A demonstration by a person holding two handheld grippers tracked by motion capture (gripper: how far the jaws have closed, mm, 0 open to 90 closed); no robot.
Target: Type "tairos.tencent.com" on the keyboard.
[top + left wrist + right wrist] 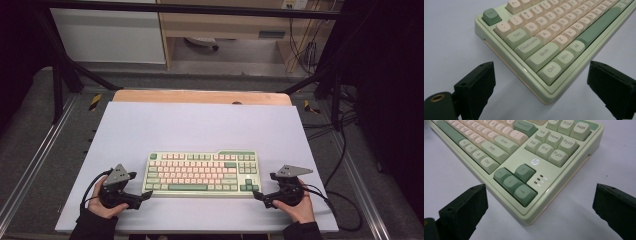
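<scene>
Left gripper (146, 195) and right gripper (257, 195) sit at the two near corners of a keyboard (201, 173), jaws apart on both, nothing pinched betw. them. In the left gripper view the black jaws stand wide either side of the corner by the Ctrl key (552, 70), not touching it; in the right gripper view they flank the corner by the arrow keys (514, 183) the same way. Keyboard lies flat on a white board (200, 127) over the desk, toward the near edge, about centred left to right, long side parallel to that edge. Handling, as a judgement: a rigid plastic case, prob. moderately heavy for its size, won't flex, but its glossy green sides look slick and the keycaps could pop or get pressed if squeezed from above. Best hold looks like the short end walls or the lower front lip at each corner, both grippers together so it stays level; a one-sided lift would likely tip it. Hard to make out: the keyboard's underside, feet and rear edge are hidden; no cable visible, and whether one exits the back can't be told. The high view is too small to read legends, and both hands (107, 202) are cut off at the bottom edge, along w/ the sleeves.
</scene>
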